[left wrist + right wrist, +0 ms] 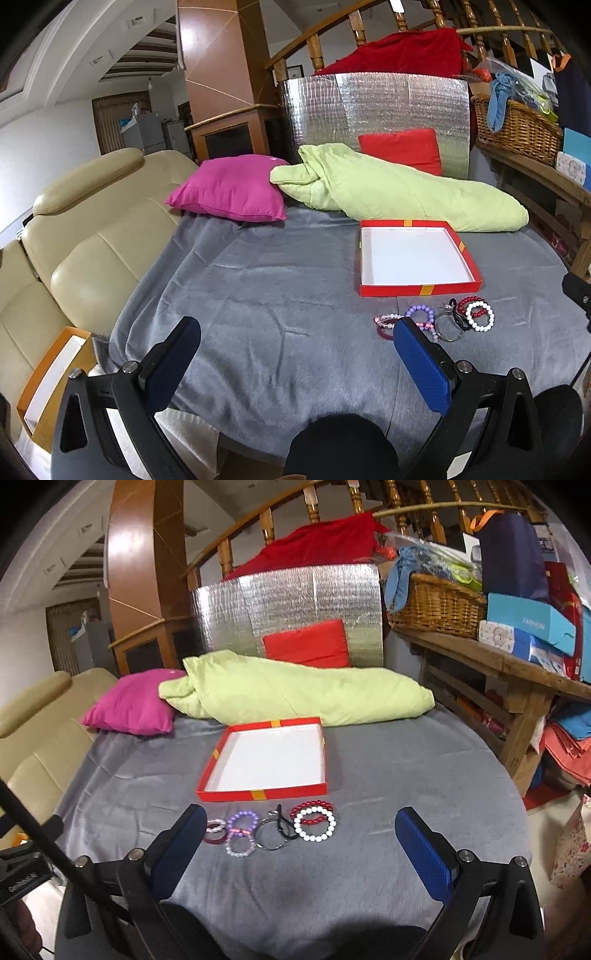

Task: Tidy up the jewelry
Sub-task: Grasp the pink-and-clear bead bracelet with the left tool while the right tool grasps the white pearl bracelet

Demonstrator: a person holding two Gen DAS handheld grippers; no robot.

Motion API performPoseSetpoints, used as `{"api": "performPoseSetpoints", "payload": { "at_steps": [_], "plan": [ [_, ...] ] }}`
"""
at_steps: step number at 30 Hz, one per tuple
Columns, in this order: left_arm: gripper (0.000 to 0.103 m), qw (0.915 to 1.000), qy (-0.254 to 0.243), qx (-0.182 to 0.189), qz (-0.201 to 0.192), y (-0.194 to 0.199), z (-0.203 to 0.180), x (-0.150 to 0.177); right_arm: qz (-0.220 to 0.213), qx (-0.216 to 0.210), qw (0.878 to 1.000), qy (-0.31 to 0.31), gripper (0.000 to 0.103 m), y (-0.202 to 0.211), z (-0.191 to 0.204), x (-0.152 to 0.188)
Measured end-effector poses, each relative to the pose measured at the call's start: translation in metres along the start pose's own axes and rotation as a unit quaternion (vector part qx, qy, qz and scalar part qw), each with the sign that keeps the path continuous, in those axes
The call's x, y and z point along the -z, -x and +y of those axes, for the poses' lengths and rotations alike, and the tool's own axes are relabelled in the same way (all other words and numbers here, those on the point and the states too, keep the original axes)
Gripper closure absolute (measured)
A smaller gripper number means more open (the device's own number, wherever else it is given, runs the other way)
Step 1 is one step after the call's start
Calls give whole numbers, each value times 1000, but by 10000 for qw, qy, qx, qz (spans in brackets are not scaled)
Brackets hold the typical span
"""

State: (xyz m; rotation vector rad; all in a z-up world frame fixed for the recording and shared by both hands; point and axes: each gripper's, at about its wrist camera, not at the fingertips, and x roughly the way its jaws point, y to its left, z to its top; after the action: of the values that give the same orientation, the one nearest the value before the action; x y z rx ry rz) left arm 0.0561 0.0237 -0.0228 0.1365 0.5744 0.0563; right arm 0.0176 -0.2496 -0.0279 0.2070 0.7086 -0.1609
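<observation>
Left wrist view first, working across from the left: cream leather sofa [85, 236] along the edge, an orange box [55, 373] tucked low beside it, then the grey blanket [258, 288] spread wide. Magenta cushion [231, 188] at the back, lime green quilt [399, 192] bunched next to it, red cushion [402, 149] leaning on a silver foil panel [369, 107]. Left gripper [297, 360] hovers above the blanket, fingers spread wide, nothing between them. Right of centre sits the red tray box [419, 284], white inside, empty. Just in front of it, the bracelets cluster close together, some overlapping: a pink beaded bracelet [386, 319], purple beaded bracelet [421, 312], a silver bangle [448, 328], then the white beaded bracelet [480, 317] overlapping a dark red beaded bracelet [471, 301]. The right-hand finger hides part of the group. Wicker basket [517, 125] far right on a wooden shelf.

Right wrist view now: right gripper [301, 843] also wide open, holding nothing, with the bracelets lying on the blanket between and just beyond its fingers, near the tray box's front wall and outside it
</observation>
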Motion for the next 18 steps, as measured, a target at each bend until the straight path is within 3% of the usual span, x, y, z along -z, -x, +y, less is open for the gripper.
{"api": "performPoseSetpoints", "payload": {
  "at_steps": [7,13,15,18],
  "plan": [
    [0,9993,-159,215,256,-39,-22,-10,249,-128,9995,153,0,-43,-19,8],
    [0,9874,-242,851,1309,-114,-44,10,992,-260,9934,507,2,-106,-41,23],
    [1,9835,-267,931,1528,-130,-52,18,1355,-295,9890,513,18,-133,-47,29],
    [10,9774,-336,1086,1785,-151,-64,27,1693,-309,9845,335,27,-169,-55,34]
  ]
}}
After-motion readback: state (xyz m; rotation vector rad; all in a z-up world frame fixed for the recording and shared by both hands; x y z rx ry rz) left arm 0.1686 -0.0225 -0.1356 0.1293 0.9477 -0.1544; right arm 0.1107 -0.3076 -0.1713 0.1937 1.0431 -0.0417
